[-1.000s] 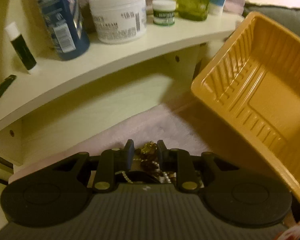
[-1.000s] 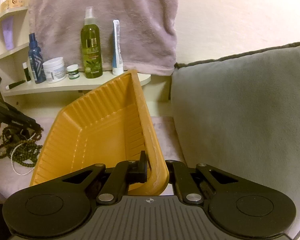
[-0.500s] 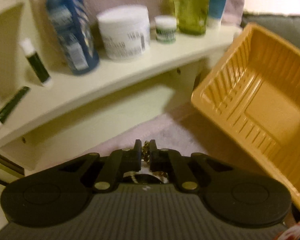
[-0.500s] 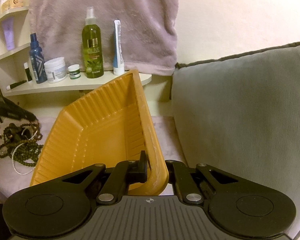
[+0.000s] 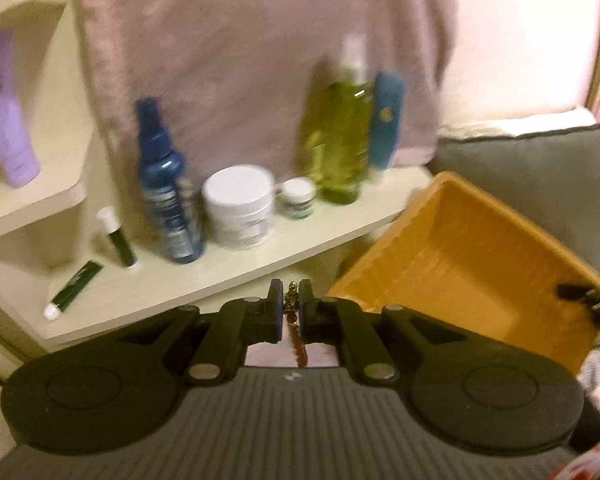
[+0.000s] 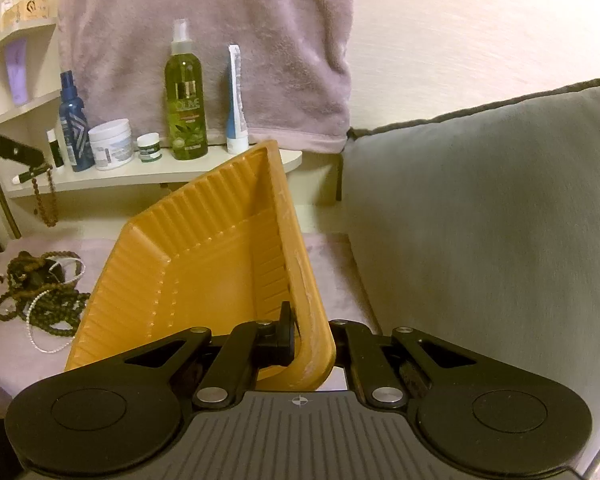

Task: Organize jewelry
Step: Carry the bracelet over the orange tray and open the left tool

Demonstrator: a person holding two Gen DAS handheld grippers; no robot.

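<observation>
Mauve cloth (image 6: 332, 256) bed: right claw (image 6: 314, 338) clamps tilted orange ribbed plastic tray (image 6: 204, 264) as catcher; left claw (image 5: 291, 311) pinches brown bead strand (image 6: 48, 200) aloft.

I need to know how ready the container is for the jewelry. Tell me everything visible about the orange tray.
The orange tray is a rectangular, thin plastic-looking tub with ribbed sloping walls and a flat, empty bottom. It is tipped up on edge, its opening facing the jewelry pile. The right tool is shut on its near rim, one finger inside and one outside. Its lower edge seems to rest on the pink cloth.
</observation>
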